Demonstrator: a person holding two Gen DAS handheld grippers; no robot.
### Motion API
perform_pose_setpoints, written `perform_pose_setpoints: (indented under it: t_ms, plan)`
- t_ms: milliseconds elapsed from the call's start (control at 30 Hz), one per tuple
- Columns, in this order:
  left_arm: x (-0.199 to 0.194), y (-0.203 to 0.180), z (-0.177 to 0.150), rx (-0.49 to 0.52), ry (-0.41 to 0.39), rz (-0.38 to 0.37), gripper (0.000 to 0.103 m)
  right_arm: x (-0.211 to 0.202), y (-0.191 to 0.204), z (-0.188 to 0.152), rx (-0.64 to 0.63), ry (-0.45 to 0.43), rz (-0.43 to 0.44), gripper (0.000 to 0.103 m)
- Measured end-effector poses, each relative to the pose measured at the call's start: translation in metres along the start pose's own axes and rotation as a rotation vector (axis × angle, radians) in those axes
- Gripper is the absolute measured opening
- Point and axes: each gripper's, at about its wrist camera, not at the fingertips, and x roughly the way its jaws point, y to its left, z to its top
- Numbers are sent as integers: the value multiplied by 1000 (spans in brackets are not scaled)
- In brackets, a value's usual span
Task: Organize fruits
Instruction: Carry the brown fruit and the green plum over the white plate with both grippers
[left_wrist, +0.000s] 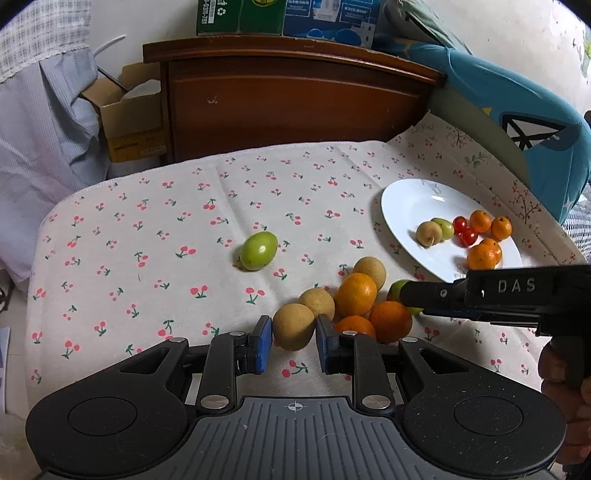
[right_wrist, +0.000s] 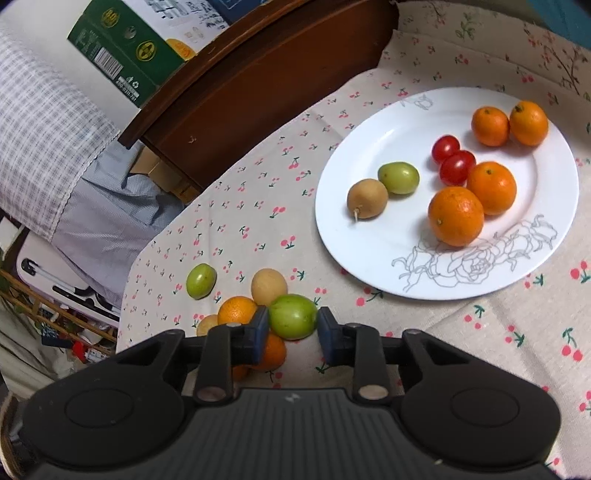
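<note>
step: pick loose fruit | L gripper (left_wrist: 293, 345) fingers clamp round tan fruit (left_wrist: 293, 325) | R gripper (right_wrist: 292, 334) fingers grip green fruit (right_wrist: 293, 315), nr white round plate (right_wrist: 369, 254) | next: lift, carry to plate, clear of pile

Cloth (right_wrist: 461, 350): cream, printed with small red cherries on green stems. Plate (right_wrist: 354, 236) ahead-right of right claw: white, grey line-drawn roses on near rim. On plate: four orange mandarins (right_wrist: 456, 216), two glossy red cherry tomatoes (right_wrist: 457, 167), one green fruit (right_wrist: 399, 177), one tan-brown fruit (right_wrist: 367, 198). Between pads of right claw (right_wrist: 292, 325): green fruit (right_wrist: 293, 316), paler yellow-green patches. Between pads of left claw (left_wrist: 294, 338): tan-brown fruit (left_wrist: 293, 331). Pile beside it: orange mandarins (left_wrist: 355, 294), tan fruits (left_wrist: 317, 302). Lone green fruit (left_wrist: 258, 250) ahead-left of left claw. Claw pads (left_wrist: 264, 343): blue; bodies black. Headboard (left_wrist: 288, 103) beyond: dark red-brown.
</note>
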Motion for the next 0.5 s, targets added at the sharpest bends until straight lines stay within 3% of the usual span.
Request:
perform_pose_setpoints:
  t_ms: [500]
  plan:
    - [-8,-17,12,3,-57,-15,23,-23,31,-2,-162,-79,-57,28]
